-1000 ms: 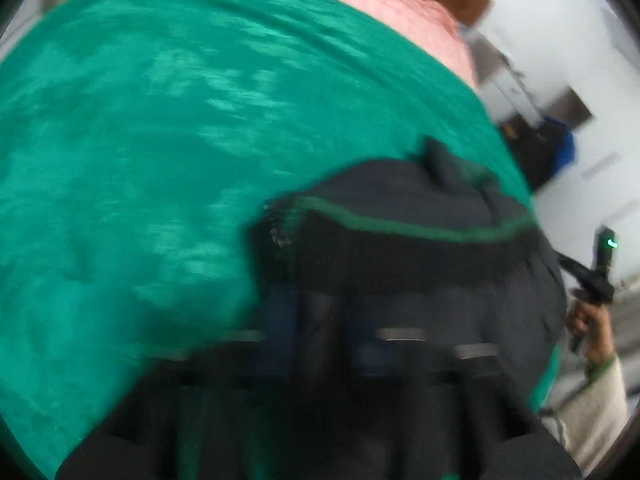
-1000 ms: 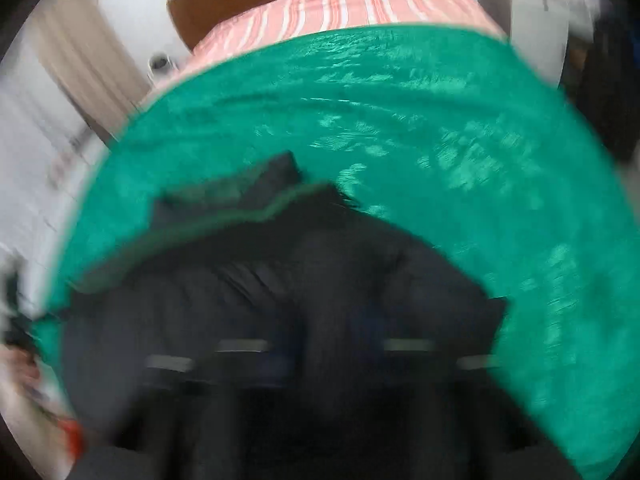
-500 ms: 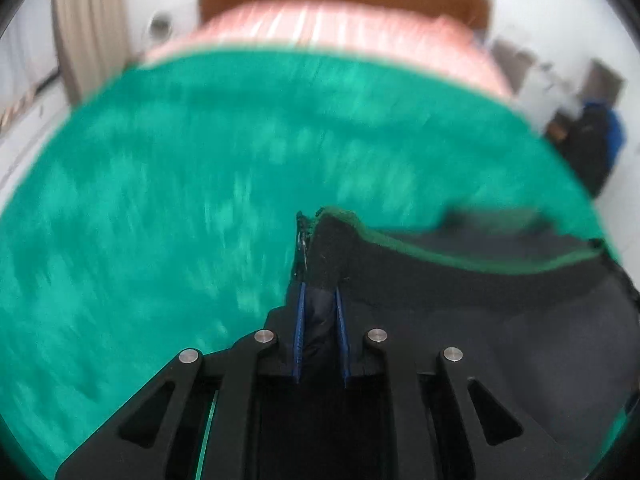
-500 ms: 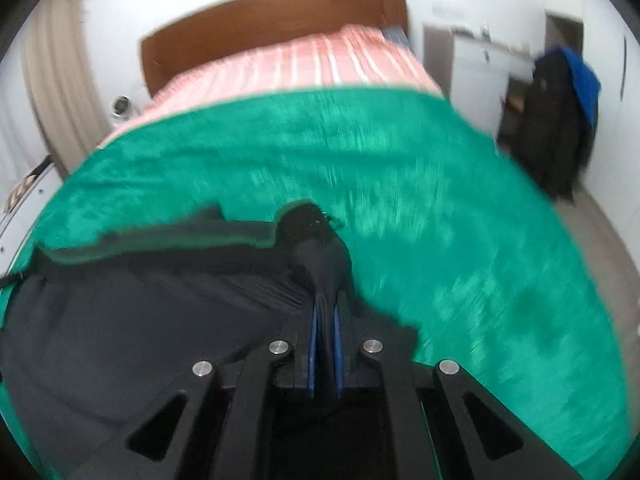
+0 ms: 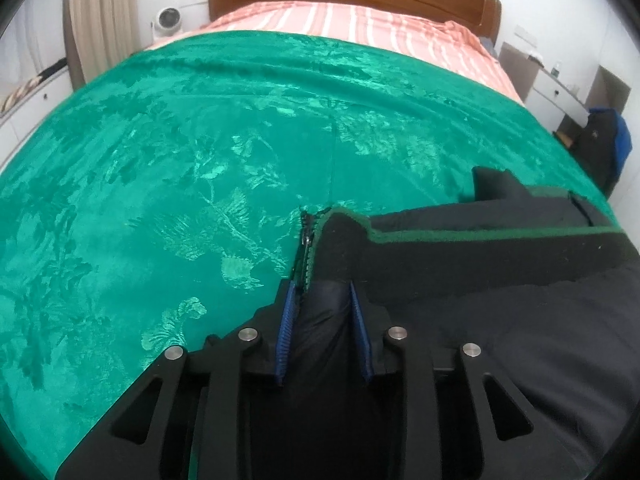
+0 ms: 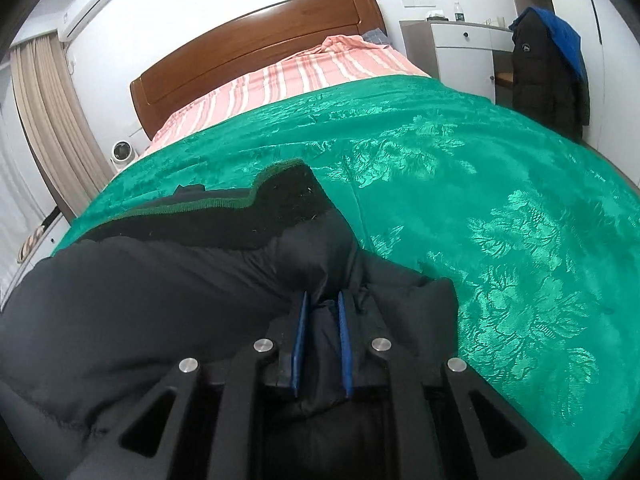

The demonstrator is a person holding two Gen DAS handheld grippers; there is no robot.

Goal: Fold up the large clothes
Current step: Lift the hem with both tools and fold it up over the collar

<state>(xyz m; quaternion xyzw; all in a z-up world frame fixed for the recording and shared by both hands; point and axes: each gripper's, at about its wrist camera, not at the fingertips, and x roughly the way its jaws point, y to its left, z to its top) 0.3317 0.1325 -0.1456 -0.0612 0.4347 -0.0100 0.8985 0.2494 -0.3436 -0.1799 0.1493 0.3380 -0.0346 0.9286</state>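
A black puffy jacket (image 5: 500,320) with a green-edged fleece collar (image 5: 460,252) lies on the green bedspread (image 5: 160,160). My left gripper (image 5: 323,286) has the jacket's left corner, beside the zipper, between its blue pads (image 5: 285,336). Its jaws are opening, and the fabric still fills the gap and touches both pads. In the right wrist view the same jacket (image 6: 160,288) spreads to the left. My right gripper (image 6: 322,296) is shut on a bunched fold of it near the collar's right end (image 6: 288,196).
Beyond the green bedspread (image 6: 480,180) are a pink striped sheet (image 6: 304,68) and a wooden headboard (image 6: 256,40). A dark coat with a blue garment (image 6: 548,72) hangs at the right beside a white cabinet (image 6: 460,52). At the left stand a small fan (image 6: 120,152) and curtains (image 6: 48,120).
Both grippers have come down and steadied, and the jacket now rests spread on the bedspread. The left pads stand wider apart than half a second ago. The right grip looks unchanged.
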